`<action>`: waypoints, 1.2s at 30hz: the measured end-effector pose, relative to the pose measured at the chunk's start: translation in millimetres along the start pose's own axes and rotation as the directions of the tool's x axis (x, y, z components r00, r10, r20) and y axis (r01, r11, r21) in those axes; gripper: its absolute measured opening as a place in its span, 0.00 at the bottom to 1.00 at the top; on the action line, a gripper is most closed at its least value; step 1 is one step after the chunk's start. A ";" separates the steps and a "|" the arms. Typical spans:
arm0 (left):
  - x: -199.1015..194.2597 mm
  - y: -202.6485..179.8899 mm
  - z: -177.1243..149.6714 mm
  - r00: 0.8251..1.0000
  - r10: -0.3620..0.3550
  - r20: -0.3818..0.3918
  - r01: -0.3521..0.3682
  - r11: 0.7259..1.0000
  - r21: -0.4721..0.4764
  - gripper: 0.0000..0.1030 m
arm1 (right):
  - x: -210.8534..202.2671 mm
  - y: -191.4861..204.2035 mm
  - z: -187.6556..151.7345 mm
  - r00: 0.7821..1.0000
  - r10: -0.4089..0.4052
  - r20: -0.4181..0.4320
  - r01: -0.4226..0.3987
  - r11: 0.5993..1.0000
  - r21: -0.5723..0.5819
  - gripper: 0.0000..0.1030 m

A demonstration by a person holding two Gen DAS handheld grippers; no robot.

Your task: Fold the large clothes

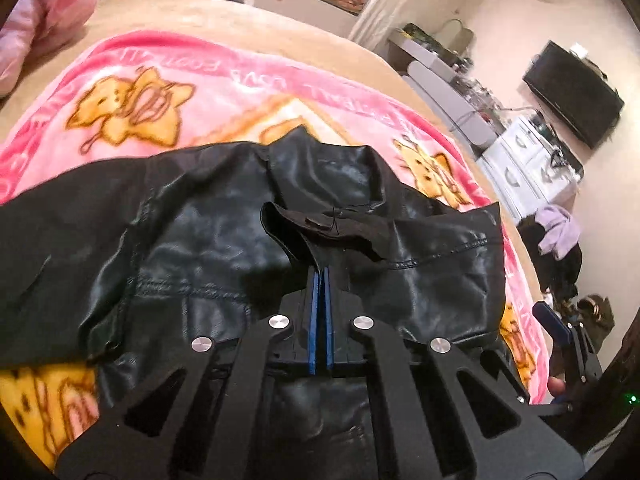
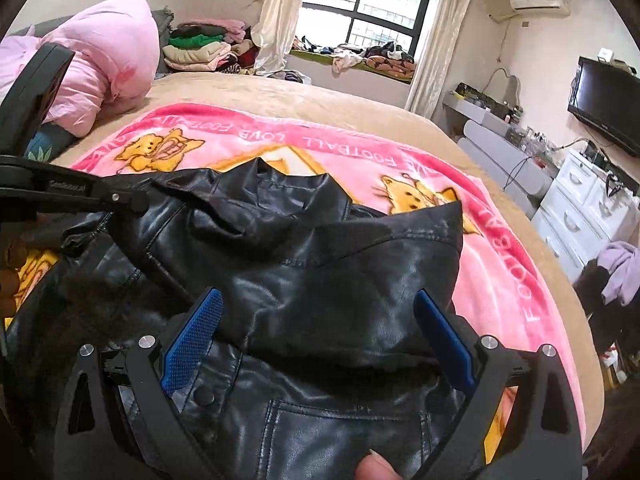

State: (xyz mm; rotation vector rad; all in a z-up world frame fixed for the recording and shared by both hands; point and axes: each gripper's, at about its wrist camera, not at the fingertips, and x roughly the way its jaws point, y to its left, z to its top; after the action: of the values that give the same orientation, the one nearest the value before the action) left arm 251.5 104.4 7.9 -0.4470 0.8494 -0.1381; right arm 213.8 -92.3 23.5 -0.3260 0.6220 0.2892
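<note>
left tool [image 1: 321, 276] pinching black jacket [image 1: 200, 232] | right tool [image 2: 316, 320] wide | blanket [image 2: 360, 160] reads "LOVE FOOTBALL"

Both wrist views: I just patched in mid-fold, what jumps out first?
A shiny black leather jacket fills the middle of both views, crumpled on a bright pink cartoon blanket spread over the bed. The left gripper is pinched shut on a fold of the jacket near its collar, while the right gripper hangs wide open, its blue pads either side of a raised flap.
</note>
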 end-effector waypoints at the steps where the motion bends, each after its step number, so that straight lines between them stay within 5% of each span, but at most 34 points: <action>1: -3.8 5.6 -1.1 1.000 0.005 0.005 -0.005 1.000 -0.013 0.00 | 1.3 1.5 1.4 1.000 -0.003 0.003 0.003 1.000 -0.005 0.93; 14: -44.7 50.8 -4.9 0.997 0.031 0.066 -0.023 0.992 -0.120 0.00 | 47.1 9.2 -0.3 0.995 -0.055 -0.080 0.050 0.997 -0.061 0.93; 21: -27.3 62.7 -6.1 0.997 0.072 -0.005 -0.072 0.991 -0.112 0.01 | 86.6 3.3 -16.8 0.970 -0.013 -0.244 0.006 1.000 -0.028 0.93; 23: -20.0 70.6 -7.2 0.997 0.076 -0.029 -0.080 0.988 -0.130 0.09 | 95.9 -2.5 -21.2 0.958 0.038 -0.285 -0.034 0.999 0.019 0.93; 25: -19.7 79.8 -7.2 0.997 0.067 -0.030 -0.071 0.983 -0.168 0.34 | 97.7 -12.6 -21.5 0.951 0.102 -0.293 -0.080 0.993 0.086 0.93; 26: -20.0 81.5 -6.8 0.997 0.066 -0.029 -0.070 0.982 -0.174 0.36 | 93.6 -23.7 -18.2 0.954 0.128 -0.270 -0.095 0.987 0.133 0.93; 30: -18.8 85.9 -3.8 0.997 0.073 -0.029 -0.077 0.980 -0.184 0.60 | 82.1 -75.0 -1.6 0.980 0.077 -0.183 -0.029 0.967 0.252 0.93; 34: 0.3 81.3 -3.4 0.996 0.046 -0.074 -0.058 0.982 -0.181 0.62 | 107.5 -137.4 1.5 0.973 0.047 -0.226 0.047 0.918 0.394 0.93; 36: 14.6 75.5 -5.6 0.993 0.058 -0.106 -0.075 0.985 -0.158 0.61 | 129.4 -157.4 -3.9 0.964 0.104 -0.246 0.024 0.883 0.468 0.92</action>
State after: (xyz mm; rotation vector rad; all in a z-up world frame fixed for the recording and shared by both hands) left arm 252.5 166.1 -38.2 -0.5668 0.9781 -0.0300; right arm 368.6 -215.5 -25.2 0.1209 0.9414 0.1258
